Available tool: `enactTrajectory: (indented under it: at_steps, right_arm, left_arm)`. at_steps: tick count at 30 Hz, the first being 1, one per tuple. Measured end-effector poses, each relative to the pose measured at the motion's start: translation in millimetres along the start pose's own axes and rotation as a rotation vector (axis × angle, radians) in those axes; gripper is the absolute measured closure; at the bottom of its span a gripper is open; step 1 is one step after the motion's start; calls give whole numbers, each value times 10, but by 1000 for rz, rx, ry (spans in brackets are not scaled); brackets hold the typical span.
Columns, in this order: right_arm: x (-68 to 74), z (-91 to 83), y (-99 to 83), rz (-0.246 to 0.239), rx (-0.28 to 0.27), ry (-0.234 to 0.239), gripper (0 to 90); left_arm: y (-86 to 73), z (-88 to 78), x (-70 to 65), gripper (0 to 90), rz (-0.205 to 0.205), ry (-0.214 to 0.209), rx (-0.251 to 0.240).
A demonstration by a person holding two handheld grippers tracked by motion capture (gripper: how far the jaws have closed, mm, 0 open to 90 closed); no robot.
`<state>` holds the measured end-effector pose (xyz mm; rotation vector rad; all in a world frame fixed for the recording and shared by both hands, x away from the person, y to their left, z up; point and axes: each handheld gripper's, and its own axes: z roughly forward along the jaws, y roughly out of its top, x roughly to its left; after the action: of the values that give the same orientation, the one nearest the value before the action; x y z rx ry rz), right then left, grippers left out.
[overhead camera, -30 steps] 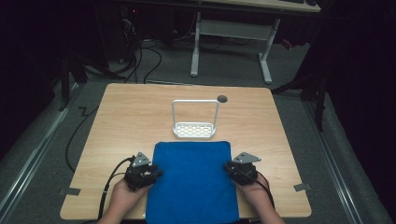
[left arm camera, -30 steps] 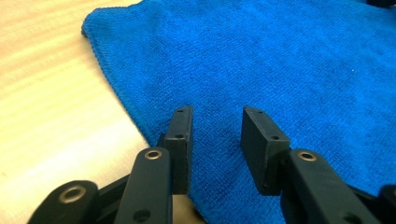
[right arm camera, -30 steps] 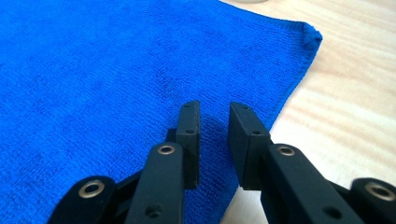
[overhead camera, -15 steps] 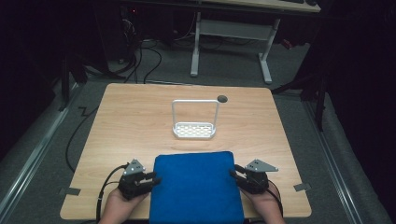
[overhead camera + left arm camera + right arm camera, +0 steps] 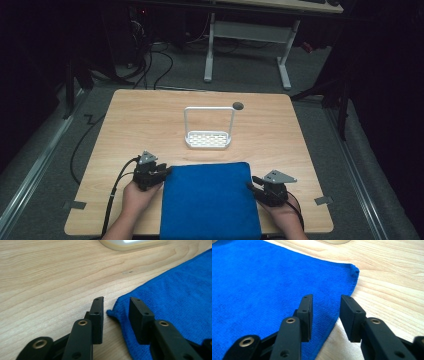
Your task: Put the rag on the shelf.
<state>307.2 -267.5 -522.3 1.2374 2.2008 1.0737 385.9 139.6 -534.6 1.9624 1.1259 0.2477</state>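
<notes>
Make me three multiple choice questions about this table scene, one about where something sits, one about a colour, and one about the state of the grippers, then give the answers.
1. Where is the white rack?
A. beyond the cloth's far edge
B. on the cloth
C. off the table

2. What colour is the cloth?
A. red
B. blue
C. green

3. How do the left gripper and right gripper stand?
A. both shut on the cloth
B. both open
C. both lifted high

Answers: 1 A, the rack stands on bare wood past the cloth. 2 B, blue in all views. 3 B, each gripper's jaws are apart, the cloth edge between them.
</notes>
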Motion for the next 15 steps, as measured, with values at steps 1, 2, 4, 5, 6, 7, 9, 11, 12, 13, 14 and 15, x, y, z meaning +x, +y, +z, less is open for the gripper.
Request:
enactTrajectory:
  at_steps: [1, 2, 4, 5, 6, 7, 9, 11, 12, 13, 14, 15]
  right_arm:
    - [-4, 5, 1, 7, 1, -5, 625]
    - [-15, 12, 4, 3, 0, -12, 614]
    - [-21, 25, 17, 11, -10, -28, 600]
    - [-21, 31, 23, 7, -22, -30, 598]
    - [-26, 36, 30, -3, -25, -30, 599]
    - [-23, 43, 41, 2, -27, -33, 610]
    - [-33, 62, 77, 12, -27, -32, 620]
    - [-68, 117, 159, 22, -21, -58, 603]
    - [-68, 117, 159, 22, -21, -58, 603]
    - [-86, 148, 194, 19, -19, -74, 588]
    - [-121, 192, 242, 36, -14, -74, 565]
    - [-155, 230, 282, 44, -9, -66, 560]
  left_arm:
    - [-1, 6, -14, 689, 5, -3, 1]
    - [-1, 11, -33, 693, 11, -4, 3]
    - [-5, 23, -50, 739, 14, -17, 4]
    - [-6, 27, -55, 755, 13, -17, 2]
    - [-8, 29, -54, 767, 13, -16, 1]
    - [-12, 28, -47, 789, 6, -17, 0]
    - [-16, 28, -24, 831, -9, -24, 0]
    - [-20, 28, -18, 859, -6, -32, 1]
    - [-23, 27, -31, 859, 1, -30, 2]
    - [-24, 27, -41, 861, 10, -29, 2]
    - [-24, 27, -40, 862, 10, -31, 2]
    - [-24, 26, -36, 862, 8, -33, 3]
